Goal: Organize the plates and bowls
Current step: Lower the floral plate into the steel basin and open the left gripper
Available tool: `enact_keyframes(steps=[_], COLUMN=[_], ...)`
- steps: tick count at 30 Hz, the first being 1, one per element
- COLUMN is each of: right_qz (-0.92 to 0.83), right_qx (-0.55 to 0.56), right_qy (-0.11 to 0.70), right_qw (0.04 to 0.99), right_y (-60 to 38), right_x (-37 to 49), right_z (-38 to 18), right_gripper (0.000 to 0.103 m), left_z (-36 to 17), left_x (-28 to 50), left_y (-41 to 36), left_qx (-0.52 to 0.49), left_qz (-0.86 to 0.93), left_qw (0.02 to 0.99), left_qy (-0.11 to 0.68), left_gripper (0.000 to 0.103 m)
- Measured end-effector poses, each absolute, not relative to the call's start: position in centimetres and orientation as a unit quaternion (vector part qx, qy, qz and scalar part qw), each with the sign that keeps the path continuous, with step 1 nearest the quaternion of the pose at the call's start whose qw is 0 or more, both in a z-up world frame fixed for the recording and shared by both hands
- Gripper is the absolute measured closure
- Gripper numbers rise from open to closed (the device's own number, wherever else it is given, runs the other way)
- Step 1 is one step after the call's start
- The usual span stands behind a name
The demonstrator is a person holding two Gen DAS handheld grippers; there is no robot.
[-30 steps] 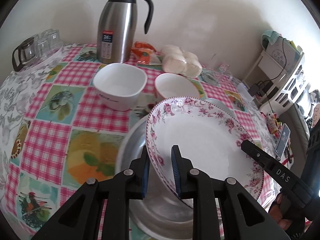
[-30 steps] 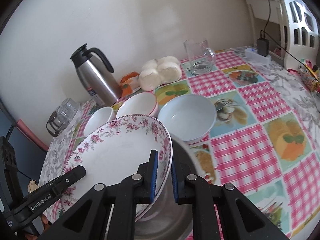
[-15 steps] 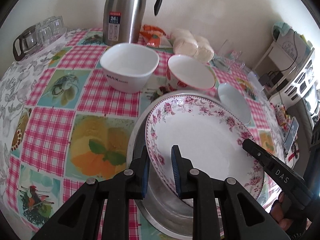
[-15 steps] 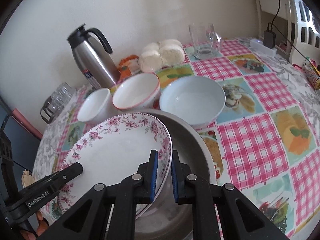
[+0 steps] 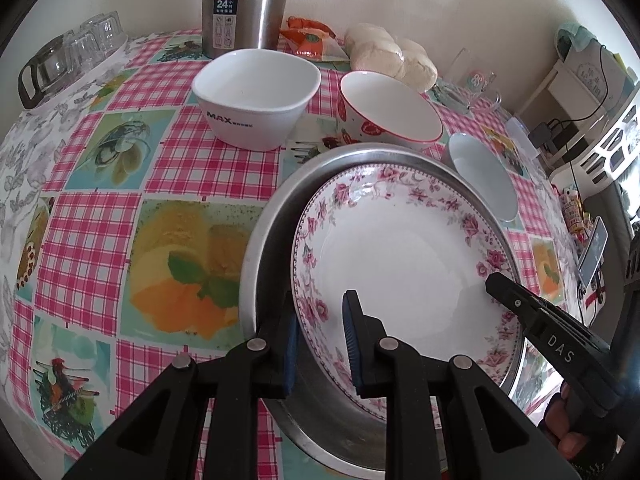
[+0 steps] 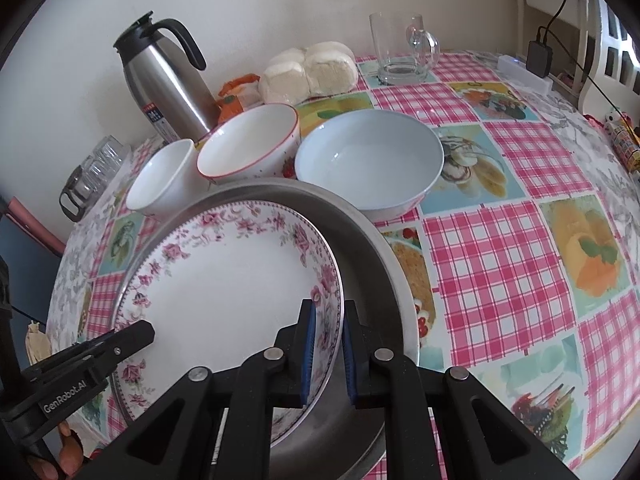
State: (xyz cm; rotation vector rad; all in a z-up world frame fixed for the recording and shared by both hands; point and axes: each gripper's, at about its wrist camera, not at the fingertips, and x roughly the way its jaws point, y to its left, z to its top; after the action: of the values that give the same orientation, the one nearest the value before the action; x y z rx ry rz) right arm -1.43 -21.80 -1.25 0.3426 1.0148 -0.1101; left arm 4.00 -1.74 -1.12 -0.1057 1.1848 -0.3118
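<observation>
A white plate with a pink flower rim (image 5: 400, 256) (image 6: 224, 280) hangs low inside a wide metal basin (image 5: 264, 236) (image 6: 372, 248). My left gripper (image 5: 320, 340) is shut on the plate's left rim, and my right gripper (image 6: 326, 352) is shut on its right rim. Each gripper shows in the other's view, the right gripper (image 5: 520, 304) and the left gripper (image 6: 116, 340). Behind the basin stand a white square bowl (image 5: 256, 96) (image 6: 160, 180), a red-rimmed bowl (image 5: 392, 108) (image 6: 248, 144) and a pale blue bowl (image 5: 484, 176) (image 6: 368, 160). Whether the plate touches the basin's floor is hidden.
A steel thermos jug (image 5: 240, 4) (image 6: 168, 80), a bag of white buns (image 5: 392, 56) (image 6: 308, 72), an orange packet (image 5: 312, 36) and a glass mug (image 6: 400, 52) stand at the back by the wall. Glass cups (image 5: 68, 56) sit at far left. The checked tablecloth (image 5: 100, 240) drops off at its edges.
Both grippers have sunk with the plate and tipped further down. The plate now lies lower, inside the basin's rim, and the bowls look closer.
</observation>
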Motion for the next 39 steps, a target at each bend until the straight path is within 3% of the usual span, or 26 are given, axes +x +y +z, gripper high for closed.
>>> enact_keyframes(steps=[27,39], right_qz=[-0.056,-0.06], right_qx=[0.109,0.101], right_qy=[0.505,0.495], right_qw=[0.854,0.861], right_y=[-21.1,-21.1], right_x=[-1.1,-0.8], right_z=[-2.0,-1.9], right_gripper=[0.081,0.083], left_z=[-1.8,-1.9], left_x=[4.3,4.7], left_y=[-3.1,-3.7], left_qx=[-0.016,-0.002], left_qz=[-0.137,-0.14], left_qw=[0.815,0.823], left_qy=[0.563,0.551], left_gripper=[0.08,0.08])
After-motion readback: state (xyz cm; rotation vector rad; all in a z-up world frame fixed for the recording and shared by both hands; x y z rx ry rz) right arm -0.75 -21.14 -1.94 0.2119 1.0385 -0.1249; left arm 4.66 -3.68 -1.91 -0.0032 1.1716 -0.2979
